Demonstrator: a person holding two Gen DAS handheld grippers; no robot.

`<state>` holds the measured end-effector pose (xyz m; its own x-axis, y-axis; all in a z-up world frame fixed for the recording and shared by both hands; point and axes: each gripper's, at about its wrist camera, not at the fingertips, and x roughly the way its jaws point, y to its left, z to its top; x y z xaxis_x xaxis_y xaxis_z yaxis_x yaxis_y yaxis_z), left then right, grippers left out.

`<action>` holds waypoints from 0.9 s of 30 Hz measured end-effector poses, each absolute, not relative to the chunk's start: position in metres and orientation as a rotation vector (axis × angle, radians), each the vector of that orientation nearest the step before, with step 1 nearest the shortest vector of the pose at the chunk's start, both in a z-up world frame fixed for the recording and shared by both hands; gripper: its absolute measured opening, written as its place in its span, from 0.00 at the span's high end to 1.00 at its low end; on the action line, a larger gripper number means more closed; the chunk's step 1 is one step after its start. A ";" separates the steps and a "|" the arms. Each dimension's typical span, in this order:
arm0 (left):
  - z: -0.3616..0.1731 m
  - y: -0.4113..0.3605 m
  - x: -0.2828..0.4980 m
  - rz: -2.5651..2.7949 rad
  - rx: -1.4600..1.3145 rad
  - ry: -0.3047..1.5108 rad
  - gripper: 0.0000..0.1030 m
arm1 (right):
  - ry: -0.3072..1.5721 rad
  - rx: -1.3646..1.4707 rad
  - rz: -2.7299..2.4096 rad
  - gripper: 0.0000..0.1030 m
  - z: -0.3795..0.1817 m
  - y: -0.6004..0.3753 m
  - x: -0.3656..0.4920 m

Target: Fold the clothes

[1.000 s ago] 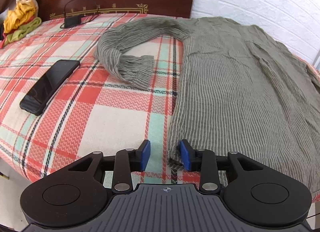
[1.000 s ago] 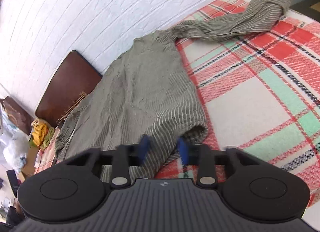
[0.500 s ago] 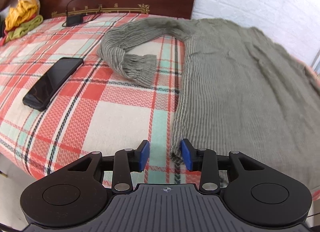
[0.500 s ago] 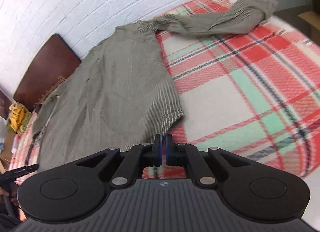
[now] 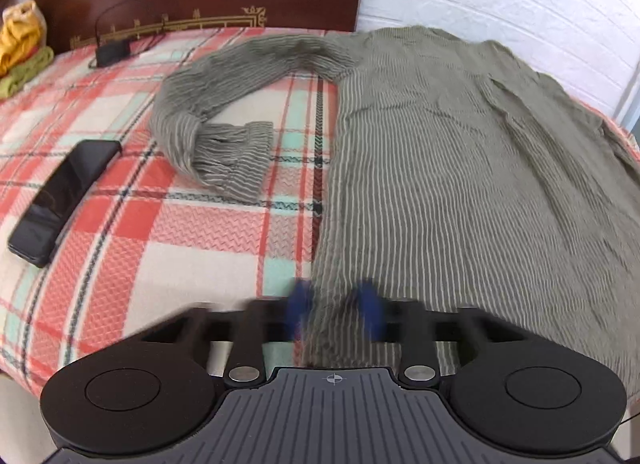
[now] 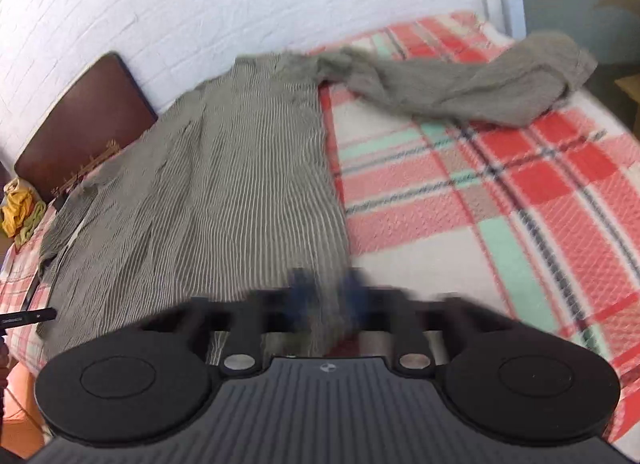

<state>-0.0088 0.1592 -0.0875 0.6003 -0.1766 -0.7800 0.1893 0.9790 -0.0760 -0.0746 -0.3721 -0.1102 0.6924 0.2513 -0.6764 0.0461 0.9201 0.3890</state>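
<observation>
My left tool (image 5: 335, 306) is closing on the near hem of the gray sweater (image 5: 460, 184) spread flat on the plaid bed (image 5: 192, 232), past a phone (image 5: 60, 200), and my right tool (image 6: 326, 288) is pinched tight on the hem's other corner.

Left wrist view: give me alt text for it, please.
The left claw pinches the near hem of a grey-green striped knit sweater spread on a red plaid blanket. One sleeve curls left, near a black phone.
</observation>
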 end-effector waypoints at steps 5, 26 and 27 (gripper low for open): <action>-0.081 0.167 -0.022 -0.198 0.050 0.917 1.00 | 0.796 0.392 0.105 0.99 -0.100 -0.375 -0.085; -0.036 0.112 0.096 -0.178 0.006 0.719 0.38 | 0.708 0.488 0.166 0.72 -0.056 -0.378 0.038; -0.041 0.109 0.111 -0.160 -0.007 0.727 0.38 | 0.714 0.505 0.161 0.72 -0.060 -0.378 0.053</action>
